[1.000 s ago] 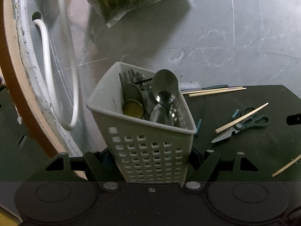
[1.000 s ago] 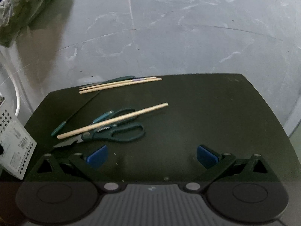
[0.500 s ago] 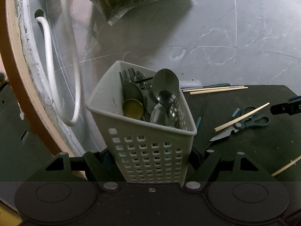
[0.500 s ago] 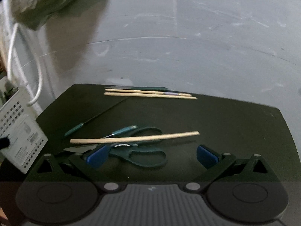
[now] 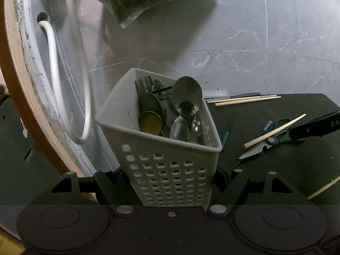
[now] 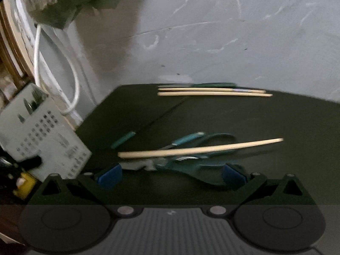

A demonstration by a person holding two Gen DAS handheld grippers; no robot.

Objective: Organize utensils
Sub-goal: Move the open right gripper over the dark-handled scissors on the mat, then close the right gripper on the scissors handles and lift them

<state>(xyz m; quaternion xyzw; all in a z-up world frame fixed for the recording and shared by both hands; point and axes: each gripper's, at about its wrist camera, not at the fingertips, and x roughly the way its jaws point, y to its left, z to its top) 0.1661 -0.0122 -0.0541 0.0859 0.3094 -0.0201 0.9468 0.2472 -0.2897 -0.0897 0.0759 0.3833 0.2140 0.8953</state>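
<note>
Right gripper [image 6: 171, 175] open over scissors [image 6: 197, 159]; chopstick [image 6: 199, 148] just beyond.

1. My caddy [image 5: 170, 170] is off-white, patterned with square holes.
2. The scissors [image 6: 191, 165] are dark teal.
3. The chopsticks [image 6: 212, 91] are pale tan.
4. The table [image 6: 276, 116] is black.
5. The floor [image 5: 255, 42] is grey, white-veined.

White perforated caddy [image 5: 170, 165] stands upright, packed with spoons [image 5: 187, 97] and forks [image 5: 144, 85]; scissors [image 5: 274, 138] lie flat on the dark mat – 1 chopstick [image 5: 274, 130] across them, 2 chopsticks [image 5: 244, 99] farther back.
</note>
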